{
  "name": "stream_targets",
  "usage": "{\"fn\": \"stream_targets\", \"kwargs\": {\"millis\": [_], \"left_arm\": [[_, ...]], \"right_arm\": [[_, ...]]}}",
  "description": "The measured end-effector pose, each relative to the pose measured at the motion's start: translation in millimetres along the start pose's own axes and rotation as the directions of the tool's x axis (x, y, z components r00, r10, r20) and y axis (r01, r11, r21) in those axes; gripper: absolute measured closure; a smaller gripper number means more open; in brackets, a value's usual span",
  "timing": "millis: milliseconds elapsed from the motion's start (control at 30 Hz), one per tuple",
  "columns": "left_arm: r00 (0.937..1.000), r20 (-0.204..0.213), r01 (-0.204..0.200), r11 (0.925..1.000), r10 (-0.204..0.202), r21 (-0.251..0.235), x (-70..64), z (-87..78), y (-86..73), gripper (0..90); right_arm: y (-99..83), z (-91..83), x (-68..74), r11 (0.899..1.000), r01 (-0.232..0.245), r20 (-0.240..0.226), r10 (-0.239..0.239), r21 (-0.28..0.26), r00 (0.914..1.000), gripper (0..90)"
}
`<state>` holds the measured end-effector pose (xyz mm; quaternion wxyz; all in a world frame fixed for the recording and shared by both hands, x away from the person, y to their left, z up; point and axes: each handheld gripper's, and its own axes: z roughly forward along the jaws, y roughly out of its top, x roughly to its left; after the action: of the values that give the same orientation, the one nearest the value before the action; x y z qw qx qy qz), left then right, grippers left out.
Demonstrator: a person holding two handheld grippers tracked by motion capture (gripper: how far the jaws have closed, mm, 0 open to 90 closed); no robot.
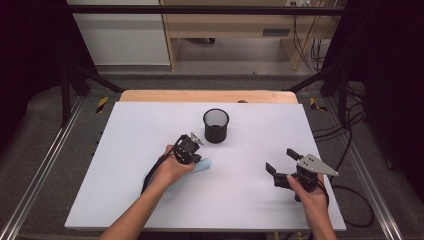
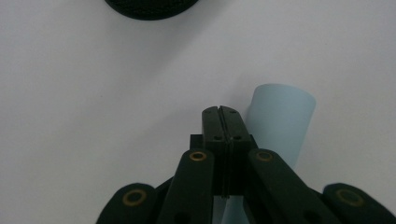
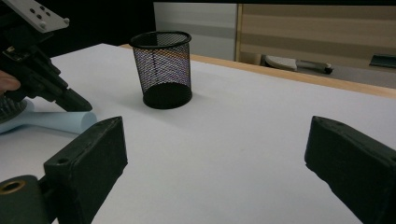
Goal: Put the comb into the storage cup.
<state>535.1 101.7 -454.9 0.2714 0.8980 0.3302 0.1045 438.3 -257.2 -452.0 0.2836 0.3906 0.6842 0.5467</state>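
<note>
We see a pale blue paper roll (image 2: 280, 123) lying on the white table (image 1: 125, 150) near a black mesh cup (image 1: 216, 125) — likely light, crushable, best gripped mid-length. The left gripper (image 2: 221, 112) is pressed together beside it, apparently pinching nothing — the right gripper (image 3: 215, 158) is spread wide.

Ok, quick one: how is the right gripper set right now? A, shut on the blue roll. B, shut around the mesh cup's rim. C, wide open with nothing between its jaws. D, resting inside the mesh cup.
C: the right gripper has its two jaws spread far apart over the bare white table, well clear of the black mesh cup.
</note>
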Motion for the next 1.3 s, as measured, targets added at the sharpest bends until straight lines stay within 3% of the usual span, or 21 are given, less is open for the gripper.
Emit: {"fn": "stream_targets", "kwargs": {"millis": [167, 400, 733, 1067, 1300], "left_arm": [[0.9998, 0.014, 0.012, 0.9999, -0.012, -0.007, -8.2, -2.0, -6.1, 90.0], [0.9999, 0.004, 0.016, 0.9998, -0.016, -0.012, -20.9, -5.4, -13.2, 90.0], [0.999, 0.008, 0.043, 0.9974, -0.043, -0.057, -33.9, -5.5, -22.3, 90.0], [0.9939, 0.027, 0.109, 0.9879, -0.107, -0.11, -40.0, -9.9, -34.8, 90.0], [0.992, 0.015, 0.126, 0.9847, -0.125, -0.12, -41.6, -9.5, -37.0, 90.0]], "right_arm": [[0.0, 0.5, 0.0, 1.0, 0.005, -0.001, -0.005, 0.002, 1.0, 5.7], [-0.1, -1.2, -0.3, 1.0, -0.003, 0.007, 0.003, 0.001, 1.0, 5.8], [-0.5, -0.2, 0.0, 1.0, 0.004, 0.005, -0.004, 0.006, 1.0, 5.8], [-0.4, 0.6, 2.1, 1.0, 0.008, -0.002, -0.008, 0.016, 1.0, 5.8], [-0.5, 1.4, 3.4, 1.0, 0.008, -0.005, -0.008, 0.023, 1.0, 5.8]]}}
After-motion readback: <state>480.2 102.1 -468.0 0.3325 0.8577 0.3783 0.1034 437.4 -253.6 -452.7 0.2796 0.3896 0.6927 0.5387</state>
